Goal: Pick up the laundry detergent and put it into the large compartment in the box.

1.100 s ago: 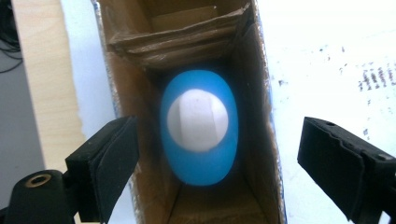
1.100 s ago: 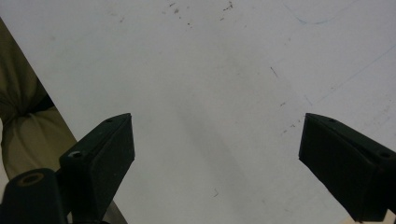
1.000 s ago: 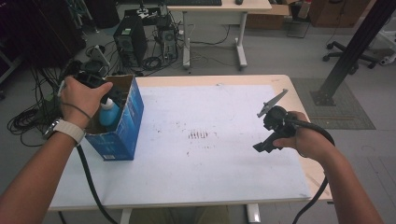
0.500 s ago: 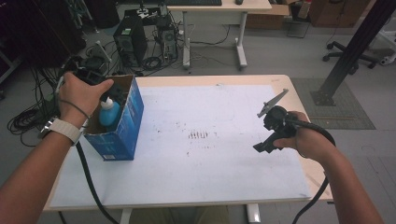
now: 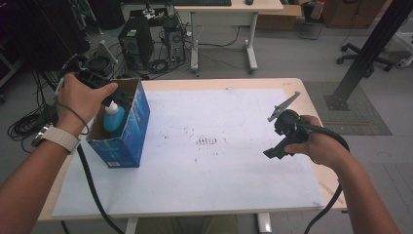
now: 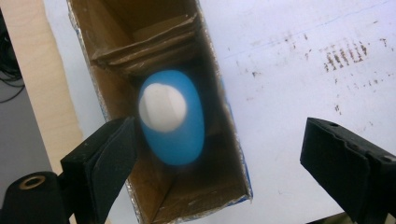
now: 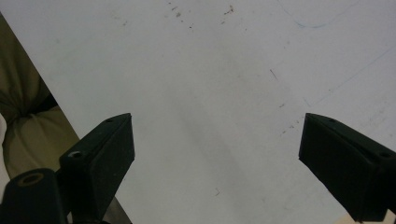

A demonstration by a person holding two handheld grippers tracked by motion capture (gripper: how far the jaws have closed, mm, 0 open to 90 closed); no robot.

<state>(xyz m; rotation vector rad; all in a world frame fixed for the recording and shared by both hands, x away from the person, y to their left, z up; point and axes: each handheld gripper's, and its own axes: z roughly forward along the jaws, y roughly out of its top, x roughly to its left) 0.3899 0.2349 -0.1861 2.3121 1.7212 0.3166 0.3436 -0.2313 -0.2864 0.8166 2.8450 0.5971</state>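
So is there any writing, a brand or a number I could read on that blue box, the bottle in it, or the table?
No text can be read anywhere.
Blue cardboard box: a small pale label near its lower edge, too small and blurred to read.
Blue bottle with white cap: no lettering shows.
White table sheet: dark smudges and scratch marks only, no words.

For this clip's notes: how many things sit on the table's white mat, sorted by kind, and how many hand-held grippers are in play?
Open blue cardboard box: 1
Blue plastic bottle with white cap, standing inside the box: 1
Black hand-held gripper: 2, the left hand-held gripper above the box, the right hand-held gripper over the bare white mat, both with jaws apart
Total: 4
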